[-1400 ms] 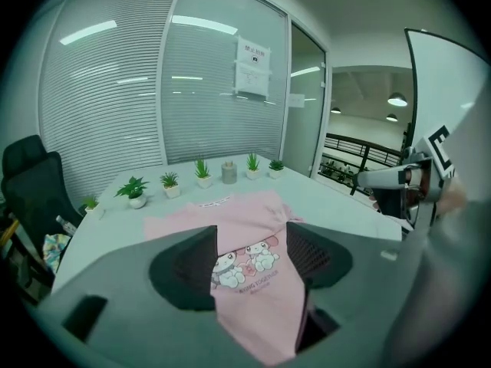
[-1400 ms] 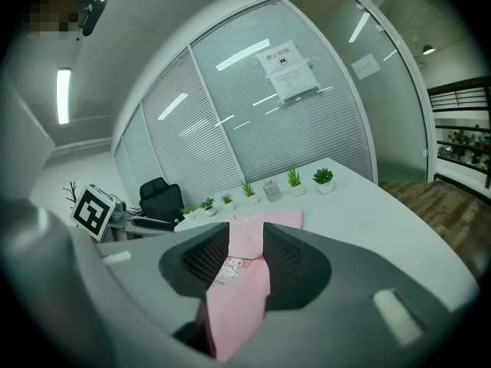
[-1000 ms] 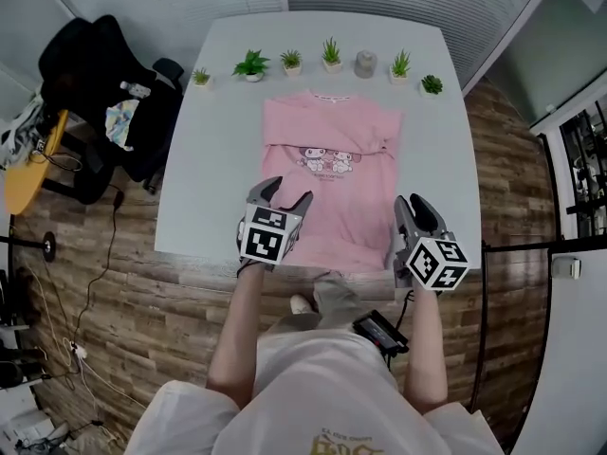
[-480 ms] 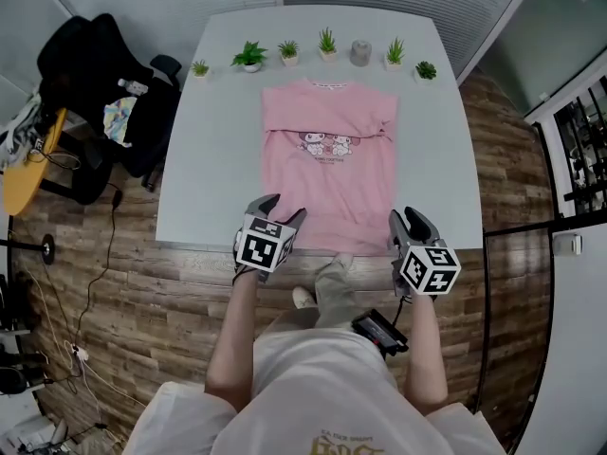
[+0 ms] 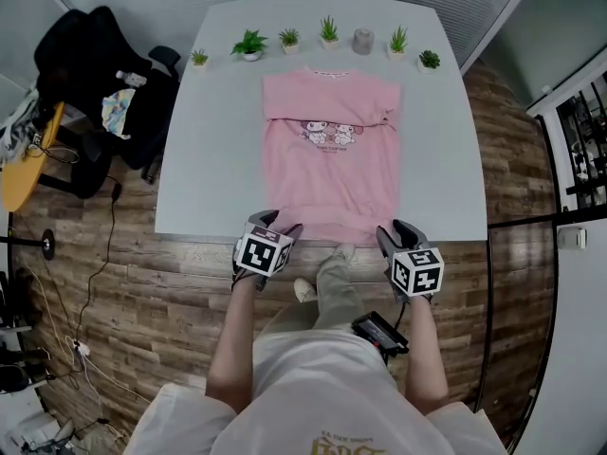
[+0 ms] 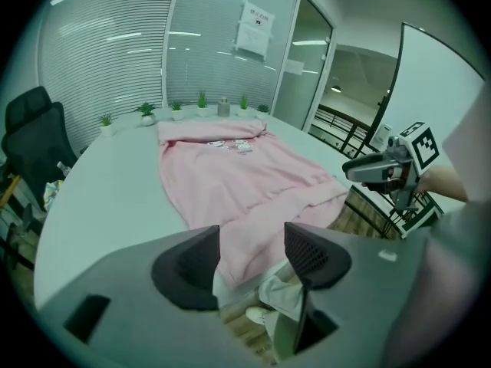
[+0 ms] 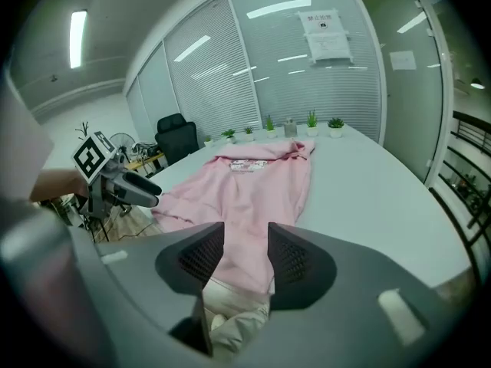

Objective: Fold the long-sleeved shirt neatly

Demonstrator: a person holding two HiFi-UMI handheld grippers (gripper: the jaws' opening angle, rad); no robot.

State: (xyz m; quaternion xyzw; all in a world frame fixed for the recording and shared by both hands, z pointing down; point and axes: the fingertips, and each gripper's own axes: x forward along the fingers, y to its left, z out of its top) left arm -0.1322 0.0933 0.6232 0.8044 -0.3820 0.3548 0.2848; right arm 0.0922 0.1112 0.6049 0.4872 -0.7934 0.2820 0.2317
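Lying flat on the white surface (image 5: 213, 159), the pink shirt (image 5: 330, 169) makes a long rectangle. Its collar points to the far side and its hem runs along the near edge. A cartoon print (image 5: 327, 133) sits across the chest, just below a fold that runs from side to side.

The left gripper (image 5: 277, 224) hangs at the hem's left corner, tilted down over the near edge. Its fingers (image 6: 311, 255) stand spread. In the left gripper view the corner of the hem shows in the gap between them, but neither pad presses on the cloth.

The right gripper (image 5: 395, 231) hangs at the hem's right corner, also tilted down. Its fingers (image 7: 201, 261) have just been opening and now stand apart. The hem's edge shows between them in the right gripper view, and the cloth is not pinched.

Both grippers are level with each other, with the width of the shirt between them.

A row of small potted plants (image 5: 250, 44) and a grey pot (image 5: 363, 41) stands along the far edge of the surface, clear of the collar. A black chair (image 5: 90, 74) stands on the wooden floor (image 5: 114, 301) to the left.
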